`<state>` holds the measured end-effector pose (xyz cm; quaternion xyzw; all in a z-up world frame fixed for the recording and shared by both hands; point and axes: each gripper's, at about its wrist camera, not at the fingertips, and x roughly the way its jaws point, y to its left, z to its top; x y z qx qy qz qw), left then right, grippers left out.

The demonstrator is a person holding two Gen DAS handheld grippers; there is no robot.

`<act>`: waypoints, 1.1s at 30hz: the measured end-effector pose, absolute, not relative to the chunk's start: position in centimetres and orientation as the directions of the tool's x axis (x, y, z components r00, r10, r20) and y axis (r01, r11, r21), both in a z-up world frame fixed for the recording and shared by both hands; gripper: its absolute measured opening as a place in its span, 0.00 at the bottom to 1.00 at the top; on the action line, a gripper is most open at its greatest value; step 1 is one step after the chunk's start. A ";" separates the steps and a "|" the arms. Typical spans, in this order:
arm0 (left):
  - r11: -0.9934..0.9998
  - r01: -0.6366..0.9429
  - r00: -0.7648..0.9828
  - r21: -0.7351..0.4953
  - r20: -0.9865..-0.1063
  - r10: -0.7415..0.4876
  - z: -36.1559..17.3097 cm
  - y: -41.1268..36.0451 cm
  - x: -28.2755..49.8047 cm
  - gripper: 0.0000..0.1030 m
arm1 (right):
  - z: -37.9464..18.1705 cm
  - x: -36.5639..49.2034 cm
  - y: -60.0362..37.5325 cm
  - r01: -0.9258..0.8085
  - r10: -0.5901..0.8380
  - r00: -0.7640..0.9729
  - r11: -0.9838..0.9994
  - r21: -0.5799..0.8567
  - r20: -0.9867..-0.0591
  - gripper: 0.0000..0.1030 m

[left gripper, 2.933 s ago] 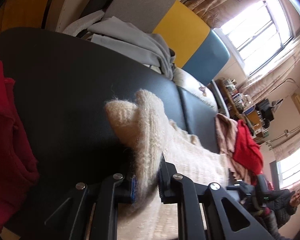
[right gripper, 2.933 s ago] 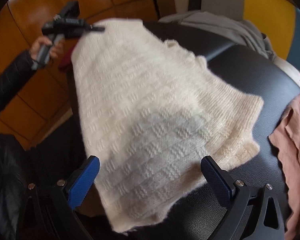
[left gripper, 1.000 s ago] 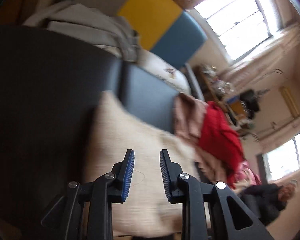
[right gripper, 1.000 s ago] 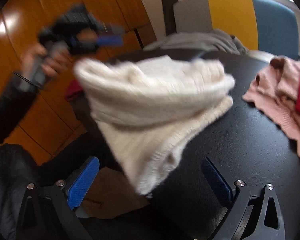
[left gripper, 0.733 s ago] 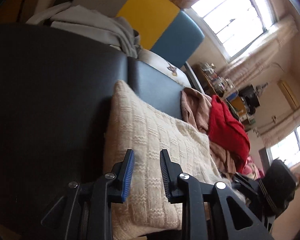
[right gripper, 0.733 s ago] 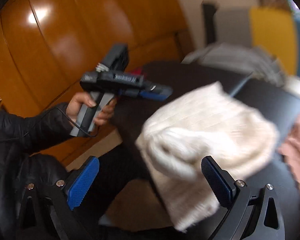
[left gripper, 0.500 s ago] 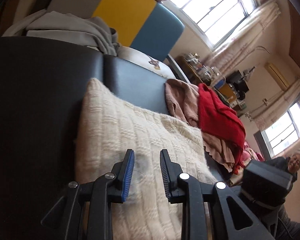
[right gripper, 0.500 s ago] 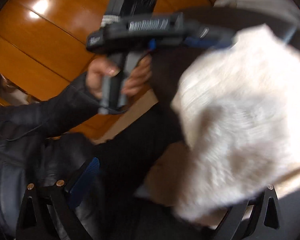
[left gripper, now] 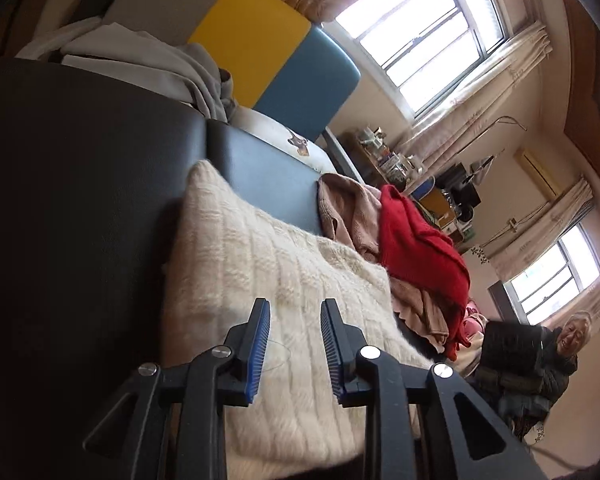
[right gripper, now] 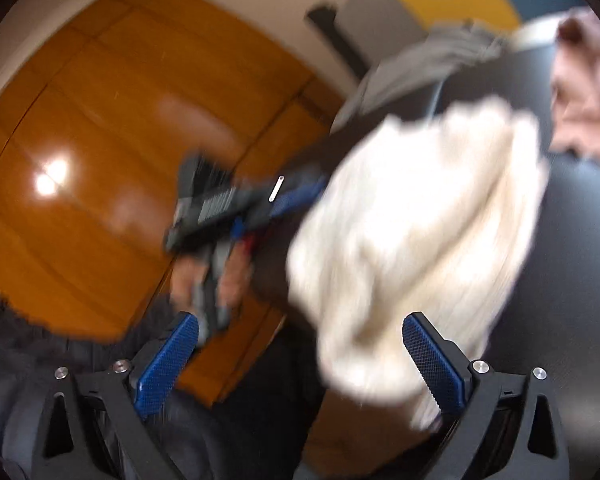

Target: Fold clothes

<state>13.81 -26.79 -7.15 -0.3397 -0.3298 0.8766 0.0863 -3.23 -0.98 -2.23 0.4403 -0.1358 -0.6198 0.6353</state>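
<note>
A cream knitted sweater (left gripper: 268,280) lies folded on the black padded table (left gripper: 80,184). My left gripper (left gripper: 294,312) hovers just above its near part, jaws a little apart with nothing between them. In the blurred right wrist view the same sweater (right gripper: 420,236) hangs partly over the table's near edge. My right gripper (right gripper: 300,340) is wide open and empty in front of it. The left gripper (right gripper: 236,208), held in a hand, shows there to the left of the sweater.
A pink garment (left gripper: 352,216) and a red garment (left gripper: 416,248) are piled on the table right of the sweater. A grey garment (left gripper: 148,64) lies at the far edge before a grey, yellow and blue chair (left gripper: 260,52). An orange wooden wall (right gripper: 100,128) stands behind.
The left gripper let go of the sweater and its jaws opened slightly; the sweater now lies folded. The right wrist view swung left toward the wooden wall and back, staying open.
</note>
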 end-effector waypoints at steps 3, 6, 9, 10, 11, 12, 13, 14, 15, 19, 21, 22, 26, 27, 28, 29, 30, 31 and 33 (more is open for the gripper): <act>-0.804 0.065 -0.750 -0.592 -0.560 0.352 -7.3 -26.9 16.9 0.25 | -1.8 -4.9 -2.0 0.668 -0.904 0.050 -0.286 0.687 -0.425 1.00; -0.796 0.017 -0.725 -0.605 -0.556 0.407 -8.1 -26.5 19.7 0.25 | -3.7 -7.1 -4.0 0.575 -0.890 0.025 -0.360 0.735 -0.456 1.00; -0.810 -0.022 -0.692 -0.586 -0.576 0.435 -9.1 -25.7 21.9 0.25 | -5.1 -8.7 -6.0 0.527 -0.866 -0.006 -0.428 0.734 -0.501 0.90; -0.818 -0.033 -0.685 -0.574 -0.583 0.437 -9.4 -25.3 22.4 0.25 | -5.4 -9.1 -6.5 0.522 -0.859 -0.010 -0.441 0.730 -0.511 0.72; -0.825 -0.044 -0.678 -0.563 -0.590 0.439 -9.7 -25.0 22.7 0.25 | -5.7 -9.2 -6.9 0.524 -0.842 -0.014 -0.465 0.714 -0.539 0.60; -0.832 -0.057 -0.671 -0.552 -0.596 0.441 -9.9 -24.6 22.8 0.25 | -5.8 -9.1 -7.4 0.530 -0.819 -0.017 -0.493 0.690 -0.573 0.43; -0.841 -0.074 -0.668 -0.537 -0.599 0.441 -9.9 -24.2 22.8 0.25 | -5.7 -9.1 -7.6 0.539 -0.800 -0.015 -0.512 0.669 -0.600 0.36; -0.853 -0.090 -0.669 -0.514 -0.604 0.434 -9.8 -23.7 22.7 0.25 | -5.3 -8.9 -8.0 0.560 -0.779 -0.021 -0.529 0.638 -0.627 0.32; -0.866 -0.103 -0.670 -0.489 -0.609 0.423 -9.7 -23.3 22.4 0.26 | -4.7 -8.3 -8.4 0.593 -0.756 -0.037 -0.542 0.595 -0.653 0.27; -0.902 -0.151 -0.668 -0.404 -0.631 0.394 -9.4 -21.9 20.8 0.37 | 1.3 -7.1 -7.7 0.703 -0.773 -0.155 -0.524 0.482 -0.615 0.16; -0.916 -0.179 -0.636 -0.358 -0.668 0.386 -10.0 -21.0 20.0 0.39 | 1.6 -7.2 -7.2 0.724 -0.691 -0.253 -0.599 0.341 -0.677 0.16; -0.925 -0.196 -0.622 -0.326 -0.688 0.374 -10.3 -20.5 19.8 0.39 | 0.2 -7.7 -7.3 0.719 -0.613 -0.285 -0.645 0.259 -0.737 0.16; -0.942 -0.280 -0.567 -0.185 -0.760 0.318 -11.1 -18.2 19.3 0.39 | -6.9 -9.1 -3.5 0.638 -0.508 -0.229 -0.723 0.267 -0.830 0.16; -0.939 -0.305 -0.551 -0.159 -0.775 0.310 -11.1 -17.8 19.5 0.39 | -7.3 -9.6 -2.4 0.595 -0.555 -0.207 -0.725 0.347 -0.806 0.15; -0.935 -0.327 -0.535 -0.139 -0.788 0.304 -11.0 -17.5 19.6 0.39 | -7.6 -9.9 -1.7 0.569 -0.584 -0.196 -0.722 0.394 -0.787 0.16; -0.930 -0.338 -0.516 -0.146 -0.797 0.313 -10.8 -17.8 19.5 0.38 | -7.8 -9.9 -1.3 0.567 -0.594 -0.196 -0.718 0.404 -0.781 0.16; -0.925 -0.349 -0.497 -0.153 -0.806 0.321 -10.6 -18.0 19.5 0.36 | -7.9 -9.9 -1.0 0.568 -0.599 -0.196 -0.714 0.408 -0.776 0.17; -0.919 -0.355 -0.478 -0.173 -0.811 0.338 -10.3 -18.4 19.5 0.29 | -7.9 -9.9 -0.7 0.565 -0.594 -0.198 -0.719 0.405 -0.780 0.19; -0.879 -0.325 -0.475 -0.348 -0.744 0.470 -8.8 -20.6 19.3 0.26 | -7.7 -10.0 0.5 0.534 -0.573 -0.200 -0.744 0.402 -0.794 0.29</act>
